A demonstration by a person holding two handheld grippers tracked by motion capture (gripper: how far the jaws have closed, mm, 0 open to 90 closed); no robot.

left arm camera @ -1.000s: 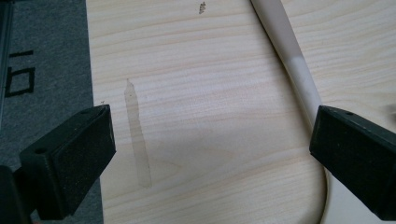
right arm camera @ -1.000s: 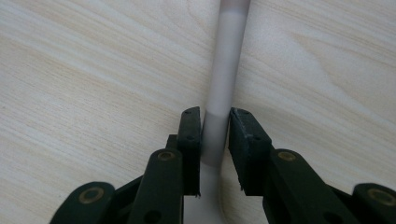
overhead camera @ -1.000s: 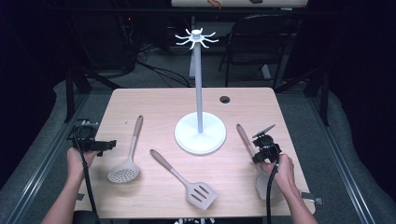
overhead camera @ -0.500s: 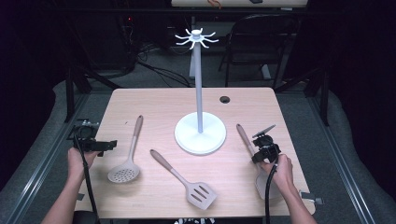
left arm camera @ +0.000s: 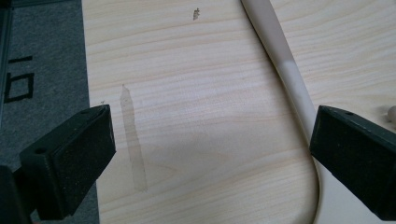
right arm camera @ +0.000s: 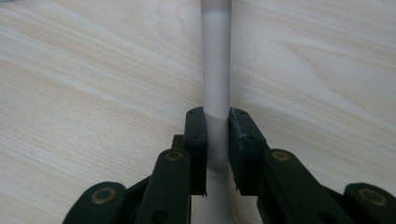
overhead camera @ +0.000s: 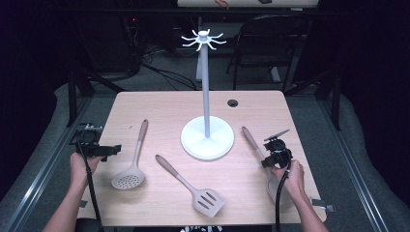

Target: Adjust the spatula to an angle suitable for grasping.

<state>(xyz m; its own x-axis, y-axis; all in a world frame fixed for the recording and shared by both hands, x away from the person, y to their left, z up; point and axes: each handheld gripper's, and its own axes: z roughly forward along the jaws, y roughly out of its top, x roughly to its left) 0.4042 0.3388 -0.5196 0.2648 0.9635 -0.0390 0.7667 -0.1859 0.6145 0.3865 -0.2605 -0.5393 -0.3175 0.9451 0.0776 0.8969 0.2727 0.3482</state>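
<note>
With its jaws having just closed in, the right gripper pinches the grey neck of a utensil, pads flat on either side of the shaft. The grip sits low on the handle, near where it widens toward the head; the wooden end runs forward and away from the gripper, toward the rack. The head lies back under the hand, mostly hidden, so its type can't be told. The shaft lies flat on the table. Gripping across the narrow neck suits the pads: the shaft is thin enough to sit fully between them, and holding near the heavy end should keep it from swinging once raised, in my judgement.

The left gripper hangs spread, nothing between the pads. The skimmer lies just to its right; its handle passes close by the right pad without being clamped. Likely parked there while the other hand works.

A spatula lies ahead of neither gripper, between the two, untouched.

The rack stands upright beyond the right gripper, to its left, hooks at the top bare. Probable aim: hang the utensils by their handle ends. Step in hand: securing the first grip, lift not yet begun.
</note>
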